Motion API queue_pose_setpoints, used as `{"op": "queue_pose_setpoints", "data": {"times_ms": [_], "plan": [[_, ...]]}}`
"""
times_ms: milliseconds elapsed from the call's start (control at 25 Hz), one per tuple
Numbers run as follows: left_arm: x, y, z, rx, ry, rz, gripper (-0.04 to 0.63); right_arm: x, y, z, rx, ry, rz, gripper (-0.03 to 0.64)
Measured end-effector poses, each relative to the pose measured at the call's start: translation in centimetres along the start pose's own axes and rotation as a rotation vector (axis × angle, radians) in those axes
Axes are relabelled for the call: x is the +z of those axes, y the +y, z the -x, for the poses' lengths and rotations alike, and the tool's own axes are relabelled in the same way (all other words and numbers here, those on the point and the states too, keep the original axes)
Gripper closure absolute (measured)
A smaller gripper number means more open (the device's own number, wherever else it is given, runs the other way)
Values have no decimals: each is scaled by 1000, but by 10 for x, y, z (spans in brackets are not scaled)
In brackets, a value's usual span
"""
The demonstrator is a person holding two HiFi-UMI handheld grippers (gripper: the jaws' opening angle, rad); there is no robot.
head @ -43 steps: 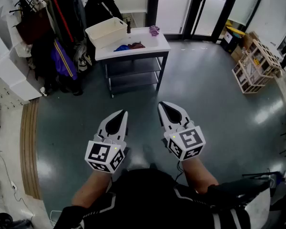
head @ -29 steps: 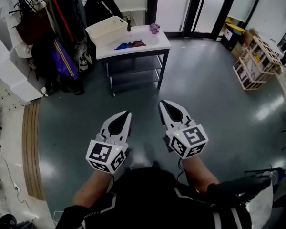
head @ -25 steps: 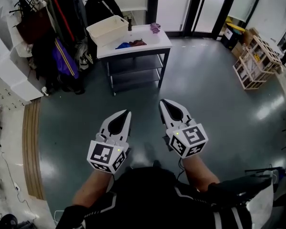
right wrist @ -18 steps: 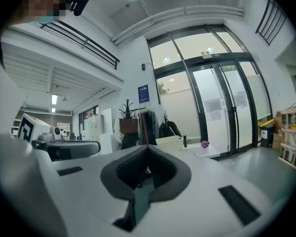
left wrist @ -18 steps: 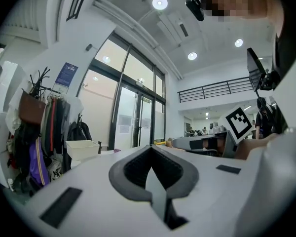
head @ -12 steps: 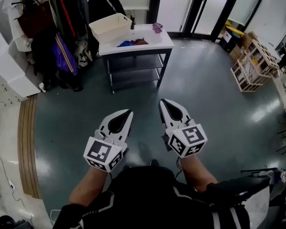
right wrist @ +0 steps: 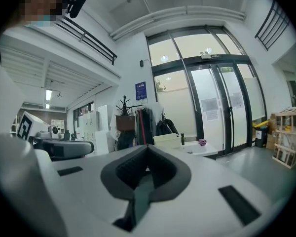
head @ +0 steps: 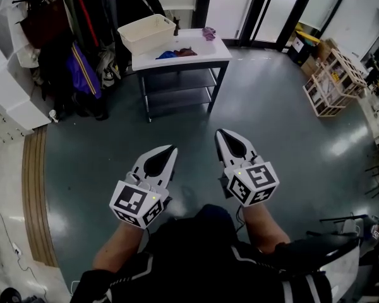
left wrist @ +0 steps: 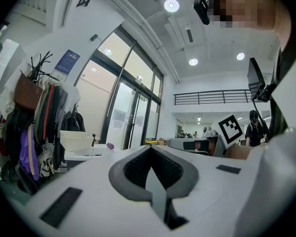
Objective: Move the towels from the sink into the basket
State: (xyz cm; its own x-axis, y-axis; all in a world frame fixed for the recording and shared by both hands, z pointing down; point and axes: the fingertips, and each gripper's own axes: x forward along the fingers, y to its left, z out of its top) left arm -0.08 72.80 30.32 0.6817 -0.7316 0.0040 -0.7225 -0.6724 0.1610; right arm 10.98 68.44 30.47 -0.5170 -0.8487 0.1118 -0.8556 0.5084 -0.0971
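Observation:
A white sink unit (head: 205, 50) on a dark frame stands far ahead across the floor. A blue towel (head: 165, 54) and a dark red towel (head: 184, 52) lie in its basin, and a purple cloth (head: 208, 33) rests at its back right corner. The cream basket (head: 145, 33) sits on the unit's left end and shows again as the basket (left wrist: 76, 139) and the basket (right wrist: 166, 139) in both gripper views. My left gripper (head: 171, 150) and right gripper (head: 220, 133) are held side by side low in the head view, well short of the unit. Both are shut with nothing in them.
A coat rack (head: 63, 36) with bags and jackets stands left of the sink. Glass doors (head: 259, 5) are behind it. Wooden crates (head: 331, 81) stand at the right. White lockers (head: 9, 93) line the left wall.
The sink unit has shifted slightly up and right in the head view as I come nearer. Both grippers stay shut, side by side.

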Motion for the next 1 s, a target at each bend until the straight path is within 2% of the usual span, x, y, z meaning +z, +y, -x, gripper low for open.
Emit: {"op": "queue_pose_setpoints", "data": {"times_ms": [200, 480, 680, 840, 1000], "plan": [[-2, 16, -7, -4, 6, 44, 590, -1, -5, -14, 0, 5, 0, 615], [6, 45, -40, 29, 0, 16, 591, 10, -31, -59, 42, -21, -1, 615], [18, 72, -78, 88, -13, 24, 591, 25, -63, -96, 81, -27, 10, 615], [25, 87, -110, 99, -22, 35, 589, 34, -91, -123, 108, -34, 15, 615], [23, 106, -146, 173, -11, 47, 589, 38, -118, -142, 152, -46, 2, 615]]}}
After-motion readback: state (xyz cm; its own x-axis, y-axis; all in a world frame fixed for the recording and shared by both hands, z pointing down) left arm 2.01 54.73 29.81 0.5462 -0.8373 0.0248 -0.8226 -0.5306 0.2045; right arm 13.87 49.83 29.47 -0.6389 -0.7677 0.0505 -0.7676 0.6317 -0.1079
